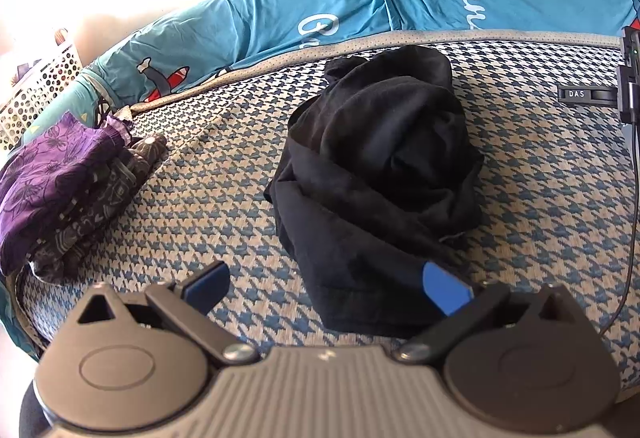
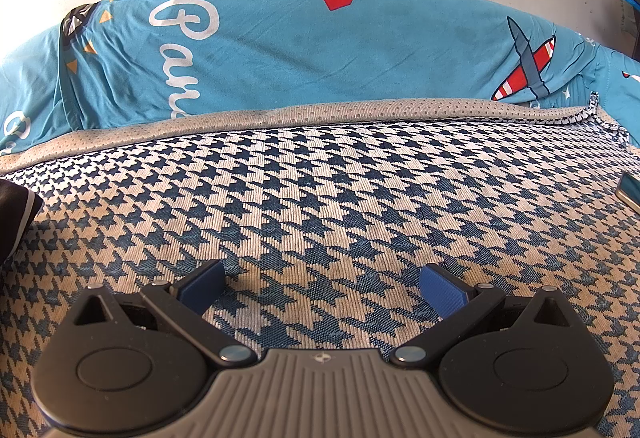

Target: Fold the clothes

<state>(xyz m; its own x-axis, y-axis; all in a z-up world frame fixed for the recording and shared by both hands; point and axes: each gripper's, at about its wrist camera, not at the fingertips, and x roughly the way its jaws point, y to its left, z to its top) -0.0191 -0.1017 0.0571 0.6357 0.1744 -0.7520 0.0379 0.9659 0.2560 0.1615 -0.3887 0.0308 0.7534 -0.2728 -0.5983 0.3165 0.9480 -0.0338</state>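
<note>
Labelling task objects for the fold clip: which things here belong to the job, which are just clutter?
Job: crumpled black garment; folded clothes stack; left gripper and right gripper, both open.

Clutter: teal printed sheet; white perforated basket; phone.

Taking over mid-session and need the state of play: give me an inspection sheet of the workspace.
Surface: houndstooth mat, bare in front of the right gripper.
Job's things: black garment crumpled, unfolded, mid-mat; folded stack, purple on top, at the left edge.
Clutter: phone-like object at the right edge, partly cut off.
Grippers: left gripper open, one pad over the garment's near hem; right gripper open, holding nothing.
Cables: black cable trailing down on the right.
Surroundings: blue printed sheet behind the mat; white perforated basket far left.
</note>
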